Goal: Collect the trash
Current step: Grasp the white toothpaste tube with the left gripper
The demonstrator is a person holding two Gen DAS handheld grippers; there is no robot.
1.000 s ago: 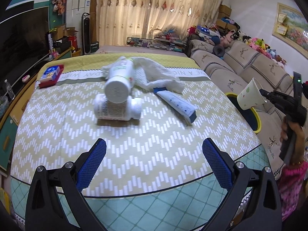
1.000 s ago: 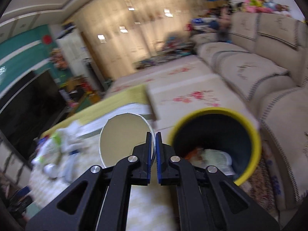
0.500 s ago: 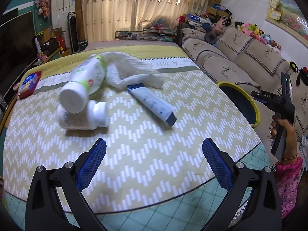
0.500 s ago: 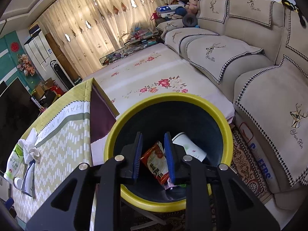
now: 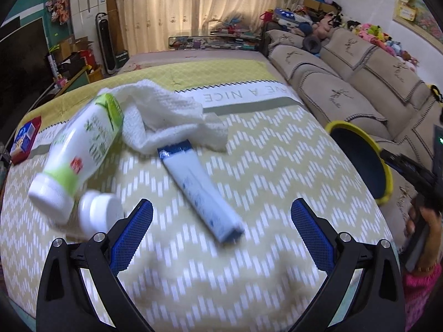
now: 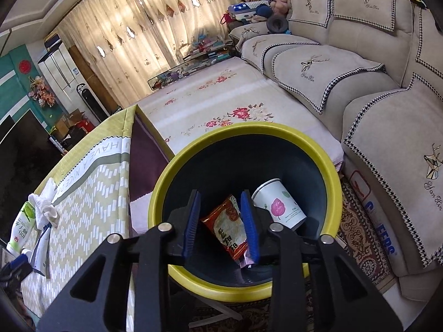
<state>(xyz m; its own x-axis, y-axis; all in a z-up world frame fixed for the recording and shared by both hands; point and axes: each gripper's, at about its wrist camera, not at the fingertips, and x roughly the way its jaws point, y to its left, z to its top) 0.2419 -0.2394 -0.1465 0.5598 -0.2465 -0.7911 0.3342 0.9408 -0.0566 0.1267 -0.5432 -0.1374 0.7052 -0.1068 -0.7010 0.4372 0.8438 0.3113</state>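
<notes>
The bin is holding a cup and a wrapper. The right claw is opening empty above them. The left claw is hanging wide open over the bench, where a tube, bottles and a cloth are lying beside a sofa.

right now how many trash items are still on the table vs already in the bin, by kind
On the table:
bottles: 2
tube: 1
white cloth: 1
In the bin:
paper cup: 1
snack packet: 1
Total: 6
</notes>
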